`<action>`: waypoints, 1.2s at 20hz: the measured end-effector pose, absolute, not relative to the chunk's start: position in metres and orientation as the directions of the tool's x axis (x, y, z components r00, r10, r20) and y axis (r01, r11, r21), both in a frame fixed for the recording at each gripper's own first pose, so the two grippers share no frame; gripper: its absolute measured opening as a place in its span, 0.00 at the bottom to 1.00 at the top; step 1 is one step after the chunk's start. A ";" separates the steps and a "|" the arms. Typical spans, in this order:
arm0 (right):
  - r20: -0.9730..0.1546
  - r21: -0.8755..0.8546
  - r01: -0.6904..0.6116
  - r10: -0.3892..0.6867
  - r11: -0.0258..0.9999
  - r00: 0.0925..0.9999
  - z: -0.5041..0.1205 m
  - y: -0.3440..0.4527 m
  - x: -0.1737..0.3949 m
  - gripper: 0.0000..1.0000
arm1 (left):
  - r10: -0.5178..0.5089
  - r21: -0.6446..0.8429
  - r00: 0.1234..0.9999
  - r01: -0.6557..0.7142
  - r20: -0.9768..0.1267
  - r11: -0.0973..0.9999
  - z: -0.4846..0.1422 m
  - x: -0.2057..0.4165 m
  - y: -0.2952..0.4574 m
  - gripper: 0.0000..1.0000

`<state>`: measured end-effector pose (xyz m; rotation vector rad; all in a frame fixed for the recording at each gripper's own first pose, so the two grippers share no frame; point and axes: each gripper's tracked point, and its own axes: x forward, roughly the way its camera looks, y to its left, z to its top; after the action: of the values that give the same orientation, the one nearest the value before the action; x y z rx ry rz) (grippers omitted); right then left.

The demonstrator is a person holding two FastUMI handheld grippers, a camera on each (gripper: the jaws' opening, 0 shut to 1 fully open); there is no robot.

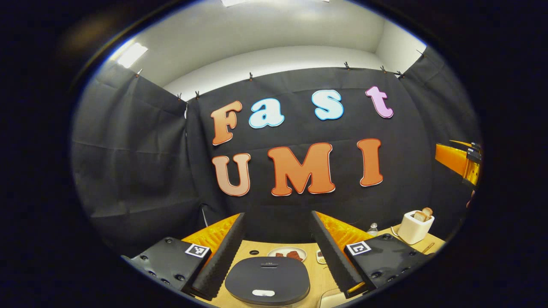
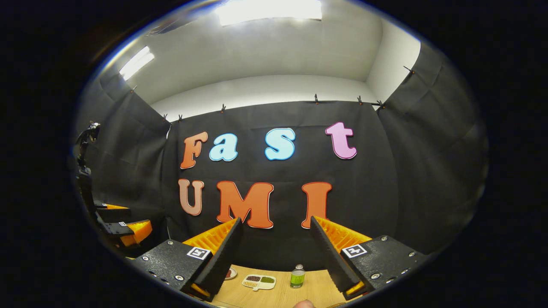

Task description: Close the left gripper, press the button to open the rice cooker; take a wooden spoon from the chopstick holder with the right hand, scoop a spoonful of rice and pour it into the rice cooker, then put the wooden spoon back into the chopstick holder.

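The dark-lidded rice cooker (image 1: 267, 280) sits closed on the wooden table, its white button facing the camera.

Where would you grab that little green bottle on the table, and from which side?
Grip the bottle around its round body, below the cap, coming in level from the front, the camera's side. It stands upright and is narrow, so two fingers can close on its sides. The dish lies apart to its left, so a front approach probably avoids it. The right hand-held gripper is open and faces it.

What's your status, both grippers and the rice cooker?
Left gripper open, above the rice cooker. Lid shut, button unpressed. Right gripper open, empty. Nothing in the way.
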<state>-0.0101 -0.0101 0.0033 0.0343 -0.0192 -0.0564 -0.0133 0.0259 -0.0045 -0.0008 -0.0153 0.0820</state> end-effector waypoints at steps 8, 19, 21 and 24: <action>-0.005 0.039 0.083 -0.083 0.996 0.997 -0.007 -0.018 -0.014 0.96 | 0.036 -0.003 0.998 -0.036 -0.047 0.999 -0.017 0.000 0.015 0.93; -0.013 0.025 0.115 -0.115 0.993 0.993 -0.014 -0.034 -0.022 0.96 | 0.051 -0.035 0.975 -0.060 -0.215 0.998 -0.052 0.019 0.040 0.07; -0.013 0.020 0.123 -0.122 0.992 0.992 -0.016 -0.038 -0.022 0.96 | 0.098 -0.012 0.957 -0.106 -0.273 0.994 -0.063 0.023 0.056 0.04; -0.034 0.015 0.123 -0.122 0.992 0.992 -0.022 -0.038 -0.020 0.96 | 0.027 -0.063 0.891 -0.062 -0.453 0.996 -0.103 0.026 0.046 0.08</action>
<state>-0.0204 -0.0381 -0.0221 0.0173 0.0329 -0.1227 0.0256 0.0462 -0.1028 -0.0763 0.4690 0.0467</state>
